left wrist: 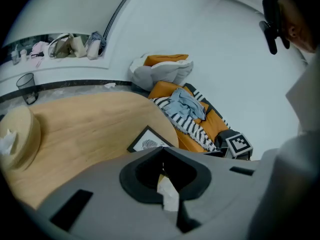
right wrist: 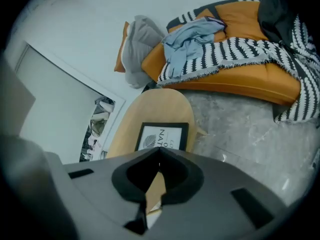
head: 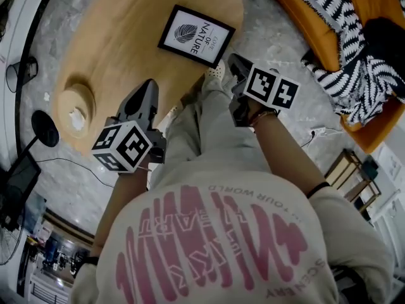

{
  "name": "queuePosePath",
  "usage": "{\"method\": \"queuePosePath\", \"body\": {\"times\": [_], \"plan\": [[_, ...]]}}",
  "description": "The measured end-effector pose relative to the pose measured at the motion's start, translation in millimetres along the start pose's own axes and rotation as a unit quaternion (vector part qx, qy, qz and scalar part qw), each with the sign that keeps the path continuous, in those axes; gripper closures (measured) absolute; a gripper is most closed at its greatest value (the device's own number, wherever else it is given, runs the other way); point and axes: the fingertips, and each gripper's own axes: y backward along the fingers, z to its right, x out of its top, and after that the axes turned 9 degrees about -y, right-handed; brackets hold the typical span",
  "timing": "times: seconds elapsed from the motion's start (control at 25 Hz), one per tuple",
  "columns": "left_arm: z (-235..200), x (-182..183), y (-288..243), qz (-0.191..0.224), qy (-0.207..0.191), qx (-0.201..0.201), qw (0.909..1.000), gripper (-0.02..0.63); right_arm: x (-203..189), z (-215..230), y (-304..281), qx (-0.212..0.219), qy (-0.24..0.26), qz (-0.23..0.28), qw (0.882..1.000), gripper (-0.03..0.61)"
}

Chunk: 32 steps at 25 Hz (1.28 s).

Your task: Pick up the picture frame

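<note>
The black picture frame [head: 196, 37] with a leaf print lies flat on the far end of the oval wooden table [head: 120, 37]. Both grippers hang above the person's legs, short of the table's near side and apart from the frame. My left gripper [head: 149, 84] points toward the table, its jaws closed together with nothing between them. My right gripper [head: 233, 58] is shut too and hovers near the table's right edge. In the left gripper view the picture frame [left wrist: 149, 141] peeks just over the closed left gripper [left wrist: 161, 150]. In the right gripper view the picture frame [right wrist: 164, 136] sits straight ahead of the right gripper [right wrist: 160, 149].
A round wooden tissue holder [head: 76, 109] stands on the table's left end. An orange sofa [head: 354, 37] with a striped blanket and clothes fills the right. The person's shoe [head: 214, 75] rests on the marble floor beside the table. A black lamp [head: 43, 128] stands at left.
</note>
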Motion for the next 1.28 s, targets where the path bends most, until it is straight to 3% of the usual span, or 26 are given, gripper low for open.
{"method": "queuePosePath", "body": {"times": [0.12, 0.28, 0.4, 0.48, 0.76, 0.96, 1.04, 1.28], "plan": [[2, -2, -23, -0.015, 0.019, 0.005, 0.9997, 0.611, 16, 20, -19, -0.016, -0.014, -0.015, 1.000, 0.572], [8, 4, -43, -0.029, 0.013, 0.004, 0.9995, 0.611, 28, 33, -42, -0.003, -0.048, -0.037, 0.998, 0.571], [8, 8, -46, -0.039, 0.012, 0.011, 0.9991, 0.611, 30, 37, -59, 0.012, -0.091, -0.052, 0.994, 0.492], [7, 11, -46, -0.045, 0.014, 0.018, 0.9987, 0.611, 31, 40, -68, 0.009, -0.083, -0.060, 0.995, 0.491], [2, 18, -52, -0.047, 0.029, 0.039, 0.9977, 0.611, 38, 57, -91, -0.075, -0.027, -0.074, 0.994, 0.416], [1, 22, -52, -0.049, 0.033, 0.044, 0.9973, 0.611, 41, 68, -99, -0.157, -0.004, -0.066, 0.985, 0.413], [0, 23, -51, -0.049, 0.036, 0.048, 0.9970, 0.611, 42, 71, -99, -0.181, 0.001, -0.062, 0.981, 0.439], [-3, 23, -46, -0.046, 0.040, 0.057, 0.9965, 0.611, 41, 72, -99, -0.189, -0.001, -0.050, 0.981, 0.440]]}}
